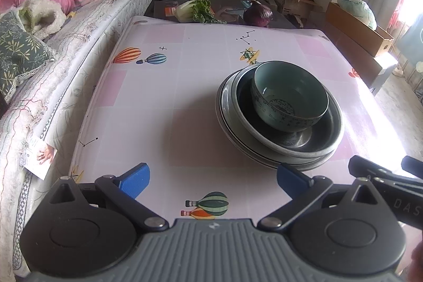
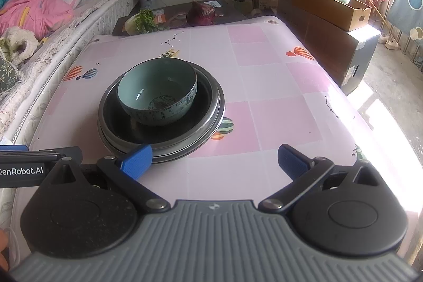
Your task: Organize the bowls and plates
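Sitting mid-table: one celadon bowl (image 1: 289, 99) (image 2: 157, 91), upright, empty, nested off-centre in a dark metal dish (image 1: 288, 120) (image 2: 161, 110), pushed toward that dish's far-left side as seen from the right wrist. Beneath the dish, at least one more plate (image 1: 230, 128) (image 2: 211, 128), rims stacked and not quite concentric; exact count not readable. Stack resting on a pink balloon-print tablecloth (image 1: 185, 97) (image 2: 264, 97).

Flanking the stack: left gripper (image 1: 211, 179), jaws spread wide, holding nothing, its right blue pad (image 1: 289, 180) just beside or overlapping the near rim; contact not determinable. Right gripper (image 2: 214, 161), likewise spread wide and holding nothing, its left pad (image 2: 137, 160) at the near rim of the same stack; contact again unclear.

Judged stage: stack apparently assembled, nothing loose elsewhere on the cloth.

Hazards, as judgement only:
- Bowl off-centre on a sloped, smooth dish; liable to slide or tip if the stack is nudged or lifted from one side.
- Staggered rims; a pinch on a single rim could lift the top piece alone or skew the pile.
- Pads from both sides crowding one edge; risk of the grippers colliding.
- Cloth possibly slick; a push may shift the whole pile.

Beyond the table: greens (image 1: 195, 9) (image 2: 144, 20) and a purple cabbage (image 1: 257, 13) (image 2: 201, 12) on a darker surface at the far end; bed (image 1: 79, 31) (image 2: 66, 25) along the left; cardboard boxes (image 1: 357, 28) (image 2: 330, 7) to the right.
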`<act>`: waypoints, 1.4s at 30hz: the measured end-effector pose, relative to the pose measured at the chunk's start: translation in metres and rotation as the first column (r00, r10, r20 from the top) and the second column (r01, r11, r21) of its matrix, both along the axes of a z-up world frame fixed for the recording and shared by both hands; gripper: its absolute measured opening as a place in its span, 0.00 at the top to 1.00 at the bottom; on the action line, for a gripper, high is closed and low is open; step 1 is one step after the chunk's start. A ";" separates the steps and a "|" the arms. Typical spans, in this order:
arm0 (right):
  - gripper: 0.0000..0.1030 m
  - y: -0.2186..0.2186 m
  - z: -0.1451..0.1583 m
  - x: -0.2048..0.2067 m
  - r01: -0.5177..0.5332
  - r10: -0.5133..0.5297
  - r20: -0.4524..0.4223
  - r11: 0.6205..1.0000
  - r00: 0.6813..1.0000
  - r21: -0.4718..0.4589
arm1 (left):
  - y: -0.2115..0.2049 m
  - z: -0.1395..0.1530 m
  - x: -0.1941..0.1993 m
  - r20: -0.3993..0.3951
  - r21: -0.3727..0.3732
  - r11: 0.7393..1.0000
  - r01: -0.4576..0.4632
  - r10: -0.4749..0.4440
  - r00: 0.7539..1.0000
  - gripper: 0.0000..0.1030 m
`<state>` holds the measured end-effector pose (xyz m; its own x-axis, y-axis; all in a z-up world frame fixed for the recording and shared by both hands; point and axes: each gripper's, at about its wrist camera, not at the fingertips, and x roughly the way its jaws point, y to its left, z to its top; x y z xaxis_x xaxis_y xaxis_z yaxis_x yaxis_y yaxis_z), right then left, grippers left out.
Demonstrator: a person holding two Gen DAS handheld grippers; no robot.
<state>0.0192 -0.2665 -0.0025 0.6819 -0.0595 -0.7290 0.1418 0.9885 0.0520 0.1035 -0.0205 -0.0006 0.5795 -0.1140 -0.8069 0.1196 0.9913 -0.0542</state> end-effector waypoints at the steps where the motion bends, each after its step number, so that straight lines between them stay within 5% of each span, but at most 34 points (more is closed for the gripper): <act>1: 0.01 0.000 0.000 0.000 0.001 -0.001 -0.001 1.000 1.000 0.000 | 0.000 -0.001 0.000 -0.002 -0.002 1.000 0.001 -0.001 1.000 0.00; 42: 0.01 -0.004 0.000 0.001 0.004 -0.004 -0.001 1.000 1.000 -0.002 | -0.001 -0.001 0.000 -0.013 -0.009 1.000 0.008 -0.008 1.000 0.00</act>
